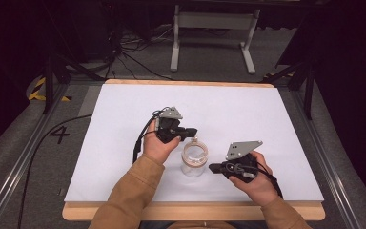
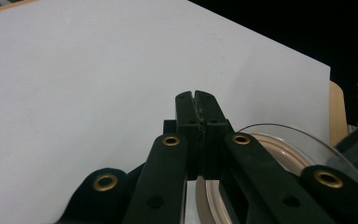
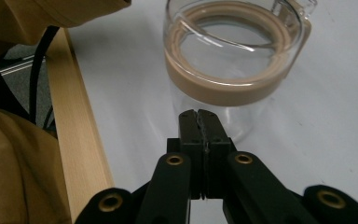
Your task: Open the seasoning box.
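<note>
Unlabelled glass jar [image 1: 194, 159]; "4" [image 1: 59, 134] marked left of table [image 1: 124, 102].

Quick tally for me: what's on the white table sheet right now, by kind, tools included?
Clear jar with tan lid ring: 1
Hand-held tools, both shut and holding nothing: 2 (left tool, right tool)
Total: 3

Bright, even light on the table [image 1: 248, 109] — dark surroundings, soft, slightly blurred pictures.
</note>
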Available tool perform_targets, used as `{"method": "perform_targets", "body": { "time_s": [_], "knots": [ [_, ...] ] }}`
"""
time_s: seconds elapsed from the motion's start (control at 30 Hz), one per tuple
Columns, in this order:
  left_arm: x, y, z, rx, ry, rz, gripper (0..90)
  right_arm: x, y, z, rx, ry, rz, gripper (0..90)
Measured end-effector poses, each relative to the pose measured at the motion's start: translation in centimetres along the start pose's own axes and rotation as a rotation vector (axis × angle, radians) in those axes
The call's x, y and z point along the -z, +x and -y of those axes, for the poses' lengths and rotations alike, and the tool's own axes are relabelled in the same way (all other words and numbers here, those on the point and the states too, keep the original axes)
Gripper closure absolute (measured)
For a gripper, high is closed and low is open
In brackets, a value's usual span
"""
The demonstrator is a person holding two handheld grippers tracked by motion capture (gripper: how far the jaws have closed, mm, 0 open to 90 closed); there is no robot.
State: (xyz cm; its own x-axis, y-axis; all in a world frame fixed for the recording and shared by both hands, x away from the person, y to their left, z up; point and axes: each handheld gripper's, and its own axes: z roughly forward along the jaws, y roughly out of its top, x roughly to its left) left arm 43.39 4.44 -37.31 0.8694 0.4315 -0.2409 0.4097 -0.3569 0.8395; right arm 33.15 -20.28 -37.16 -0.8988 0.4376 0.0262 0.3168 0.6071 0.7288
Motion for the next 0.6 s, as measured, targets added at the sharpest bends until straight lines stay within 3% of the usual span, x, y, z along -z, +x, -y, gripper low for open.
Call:
{"method": "perform_targets", "body": {
  "time_s": [0.33, 0.6],
  "knots": [
    [-0.1, 0.1, 0.0, 0.003, -0.001, 0.003, 90.0, -0.4, 0.5, -1.1, -0.008, -0.073, 0.006, 90.0],
    [-0.1, 0.3, 0.1, 0.015, -0.006, 0.012, 90.0, -0.3, 0.3, -1.2, -0.024, -0.087, 0.026, 90.0]
  ]
}}
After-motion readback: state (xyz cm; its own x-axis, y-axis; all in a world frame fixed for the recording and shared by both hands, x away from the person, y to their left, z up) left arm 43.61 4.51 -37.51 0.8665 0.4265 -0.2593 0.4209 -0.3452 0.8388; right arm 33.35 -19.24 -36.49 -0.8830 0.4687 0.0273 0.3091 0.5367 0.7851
